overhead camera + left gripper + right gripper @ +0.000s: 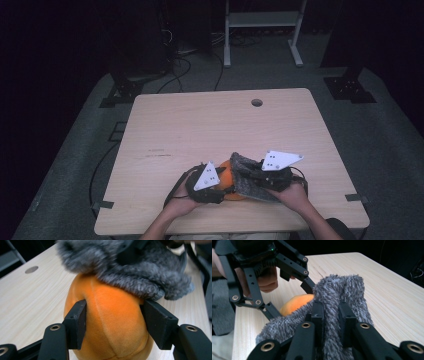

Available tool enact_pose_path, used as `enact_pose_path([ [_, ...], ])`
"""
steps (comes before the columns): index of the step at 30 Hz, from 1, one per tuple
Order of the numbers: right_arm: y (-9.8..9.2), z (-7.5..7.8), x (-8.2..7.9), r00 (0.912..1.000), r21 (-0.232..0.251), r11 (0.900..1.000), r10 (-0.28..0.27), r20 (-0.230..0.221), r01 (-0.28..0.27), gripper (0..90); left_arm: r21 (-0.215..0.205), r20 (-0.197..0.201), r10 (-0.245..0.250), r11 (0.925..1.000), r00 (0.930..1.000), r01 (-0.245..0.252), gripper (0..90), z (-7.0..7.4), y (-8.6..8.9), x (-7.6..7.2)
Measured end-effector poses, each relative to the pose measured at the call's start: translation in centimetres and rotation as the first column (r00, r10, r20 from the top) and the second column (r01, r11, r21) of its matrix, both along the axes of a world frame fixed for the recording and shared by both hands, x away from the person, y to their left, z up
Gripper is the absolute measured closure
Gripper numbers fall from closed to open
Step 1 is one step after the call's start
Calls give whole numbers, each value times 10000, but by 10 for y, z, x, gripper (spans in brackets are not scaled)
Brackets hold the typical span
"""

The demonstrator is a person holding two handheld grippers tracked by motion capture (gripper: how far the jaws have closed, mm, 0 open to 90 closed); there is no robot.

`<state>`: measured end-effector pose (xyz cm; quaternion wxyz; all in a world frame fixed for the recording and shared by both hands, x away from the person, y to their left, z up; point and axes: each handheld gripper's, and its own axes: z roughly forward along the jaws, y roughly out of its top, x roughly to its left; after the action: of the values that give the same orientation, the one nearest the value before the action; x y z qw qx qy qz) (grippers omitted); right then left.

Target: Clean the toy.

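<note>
The orange plush ball (110, 322) sits near the front edge of the wooden table (200, 125), squeezed between the left gripper's (113, 325) jaws. It looks soft and light. The right gripper (331, 315) pinches a fuzzy grey cloth (342, 290) draped over it. Dark room, cables beyond.

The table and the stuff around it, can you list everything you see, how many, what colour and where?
Plush ball: one, orange, near the table's front edge, squeezed in the left tool.
Fuzzy cloth: one, grey, draped over the ball, pinched in the right tool.
Table: one, light wood, centre, with a round hole near its far edge.
Cables: several, black, on the grey floor beyond the table.
Frame legs: two, white, far back.
Left tool: one, black, shut on the ball.
Right tool: one, black, shut on the cloth.
Hands: two, at the table's front edge.
</note>
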<state>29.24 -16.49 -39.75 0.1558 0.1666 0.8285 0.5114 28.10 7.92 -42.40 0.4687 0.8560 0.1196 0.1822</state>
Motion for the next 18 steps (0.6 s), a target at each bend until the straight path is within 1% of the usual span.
enact_pose_path([
  [1, 0, -1, 0, 10000, -48, 10000, 6, -8, -6, 769, -49, -48, -43, 10000, 10000, 43, 389, 0, 2, 0],
  [2, -2, -1, 1, 10000, 2, 10000, -8, -75, 8, 771, -138, -114, -42, 9999, 9999, 40, 393, -1, 4, 1],
  [3, -5, -2, 3, 9999, 43, 10000, -64, -160, 64, 772, -140, -142, -44, 9999, 9999, 42, 394, -2, 5, 1],
  [5, -10, -3, 6, 9995, -71, 9996, -280, -160, 279, 773, -166, -175, -49, 9999, 9998, 47, 394, -3, 7, 2],
  [6, -14, -5, 8, 9987, -200, 9987, -478, -146, 475, 772, -166, -178, -63, 9998, 9998, 60, 394, -3, 7, 2],
  [7, -17, -6, 9, 9984, -183, 9984, -535, -206, 531, 771, -205, -202, -97, 9997, 9997, 93, 394, -3, 6, 2],
  [8, -20, -7, 10, 9979, -35, 9987, -512, -399, 511, 755, -195, -197, -127, 9997, 9997, 123, 393, -3, 6, 3],
  [10, -19, -6, 9, 9983, -15, 9992, -403, -412, 402, 706, -196, -227, -152, 9997, 9996, 148, 391, -3, 6, 3],
  [12, -15, -6, 8, 9995, 24, 10000, -88, -303, 89, 624, -201, -263, -144, 9997, 9996, 138, 391, -3, 6, 3],
  [14, -10, -7, 7, 9999, -49, 10000, 63, -125, -64, 565, -153, -248, -161, 9998, 9996, 157, 390, -4, 7, 3],
  [18, -6, -5, 3, 9985, -372, 9993, -16, 545, 36, 509, -103, -166, -182, 9998, 9997, 180, 391, -3, 5, 2],
])
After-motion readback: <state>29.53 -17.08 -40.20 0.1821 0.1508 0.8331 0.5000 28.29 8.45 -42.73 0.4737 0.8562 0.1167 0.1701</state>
